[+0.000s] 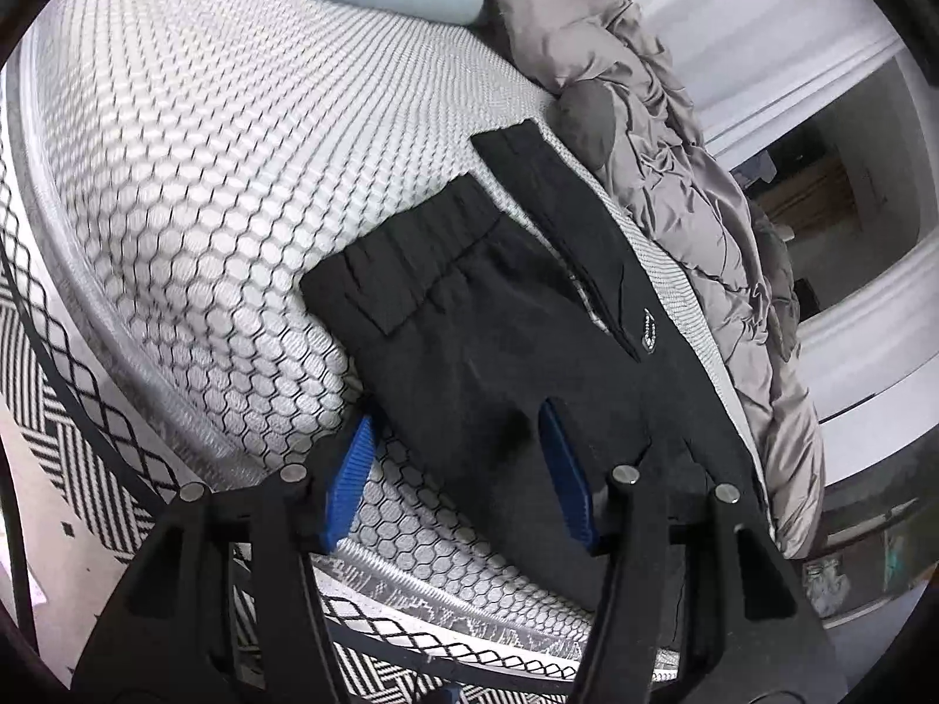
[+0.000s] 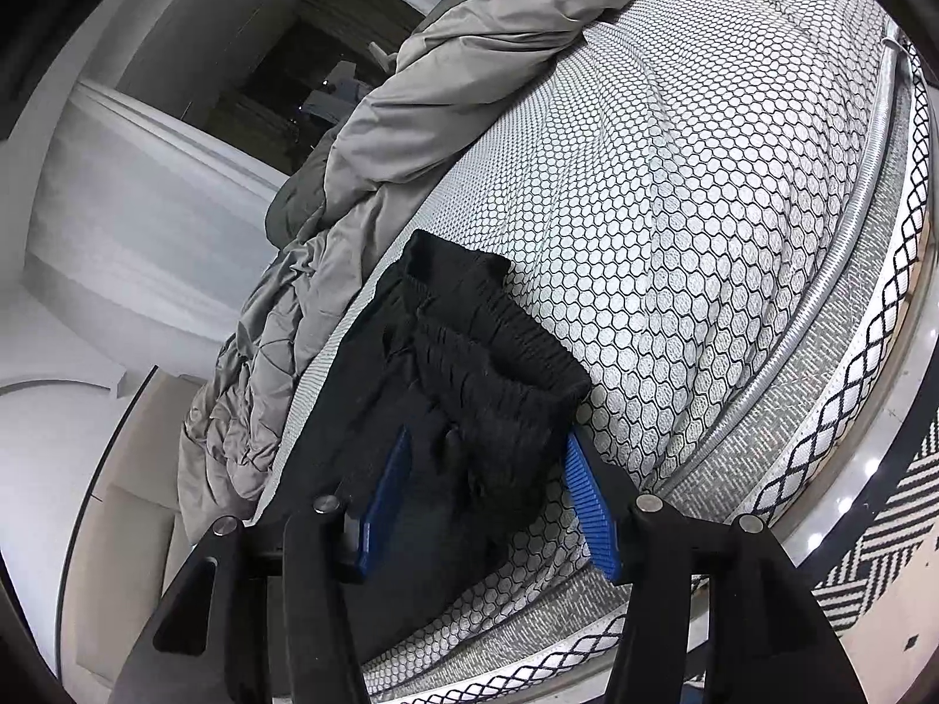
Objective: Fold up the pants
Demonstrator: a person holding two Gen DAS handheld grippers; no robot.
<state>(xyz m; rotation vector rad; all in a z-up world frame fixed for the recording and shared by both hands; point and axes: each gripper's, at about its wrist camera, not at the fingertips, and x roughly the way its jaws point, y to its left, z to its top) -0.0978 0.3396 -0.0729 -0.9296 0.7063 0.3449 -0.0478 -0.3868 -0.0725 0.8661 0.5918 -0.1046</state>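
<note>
Honeycomb-patterned mattress [image 1: 193, 135] under one black pants [image 1: 469, 317], one grey duvet [image 1: 692, 188]; left gripper [image 1: 463, 469] and right gripper [image 2: 487, 498], both half-open astride cloth.

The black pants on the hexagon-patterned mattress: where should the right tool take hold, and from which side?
Grip the black pants at the gathered elastic waistband, coming from the near edge of the white hexagon-patterned mattress. The band is the thick, bunched end, it lies nearest the right tool, and its fingers already straddle it.
</note>
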